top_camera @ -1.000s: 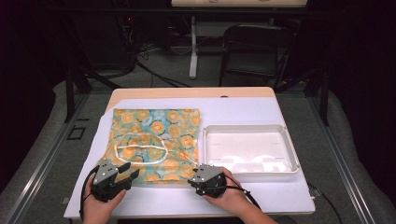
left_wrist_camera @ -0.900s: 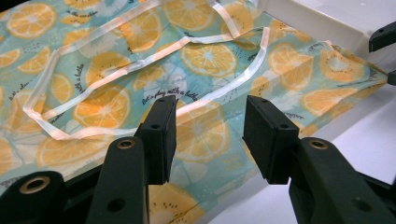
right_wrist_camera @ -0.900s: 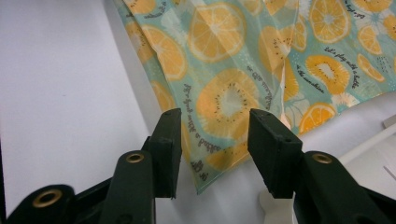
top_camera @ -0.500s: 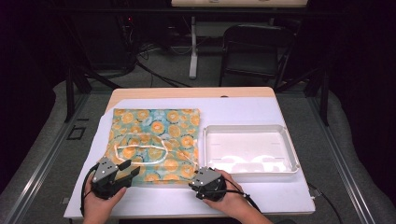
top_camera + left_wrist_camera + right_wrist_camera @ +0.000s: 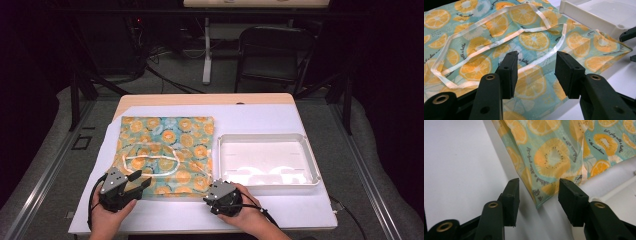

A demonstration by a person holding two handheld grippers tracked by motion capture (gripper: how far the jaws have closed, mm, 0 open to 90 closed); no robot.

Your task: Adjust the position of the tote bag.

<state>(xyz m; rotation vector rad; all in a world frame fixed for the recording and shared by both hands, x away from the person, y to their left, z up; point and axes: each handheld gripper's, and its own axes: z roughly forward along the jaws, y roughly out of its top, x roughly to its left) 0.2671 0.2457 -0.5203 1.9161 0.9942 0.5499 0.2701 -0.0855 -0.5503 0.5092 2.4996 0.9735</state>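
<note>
White tray (image 5: 268, 161) blocks cloth's (image 5: 167, 150) right side

Small dark cursive lines are printed among the orange slices on the cloth (image 5: 554, 157) — one in the right gripper view seems to read "let's play with a bottle"; the other lines are too small or tilted to read.

Both hands at the near edge, forearms coming in from below. Left hand-held gripper (image 5: 134, 181) gaping wide, nothing pinched. Right hand-held gripper (image 5: 218, 187) also parted, having just widened, pads pressing nothing.
</note>
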